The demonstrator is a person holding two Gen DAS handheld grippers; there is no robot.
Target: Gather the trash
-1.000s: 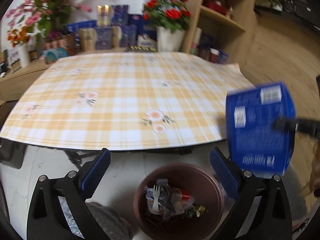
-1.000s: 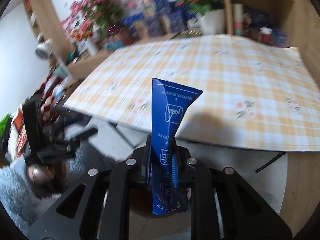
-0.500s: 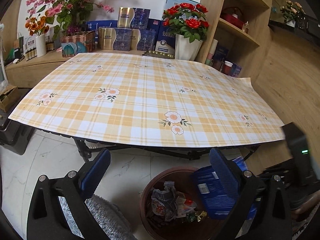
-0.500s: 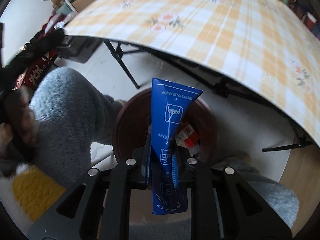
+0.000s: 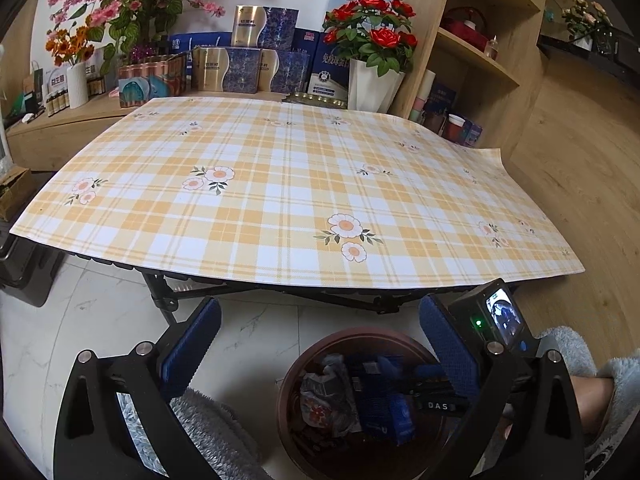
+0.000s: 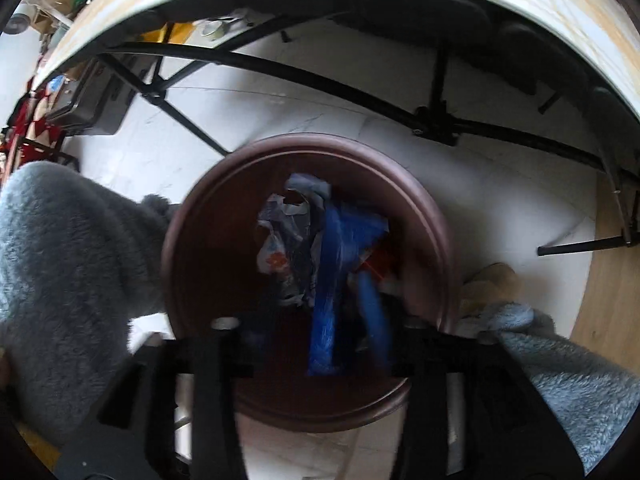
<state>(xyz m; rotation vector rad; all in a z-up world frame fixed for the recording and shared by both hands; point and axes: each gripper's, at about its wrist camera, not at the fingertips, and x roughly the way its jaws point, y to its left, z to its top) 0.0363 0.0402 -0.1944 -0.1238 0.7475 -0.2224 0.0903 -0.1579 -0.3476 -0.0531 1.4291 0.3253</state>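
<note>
Lowered right gripper (image 6: pixel 316 344) just spread, blue packet (image 6: pixel 332 280) seemingly loose in bin (image 6: pixel 432 216); left gripper (image 5: pixel 320 344) gapes empty

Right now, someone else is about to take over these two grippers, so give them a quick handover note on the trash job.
Right gripper: pointing down into the brown bin, jaws have just been opening. The blue packet sits between them, blurred, apparently released; pads look clear of it.
Left gripper: open, empty, held near the table edge above the bin.
Things: the packet is inside the bin on top of wrappers already there. The checked tablecloth shows no trash in the left wrist view.
Done: packet delivered to the bin.
Left: lift the right gripper out, then check for any remaining trash.
</note>
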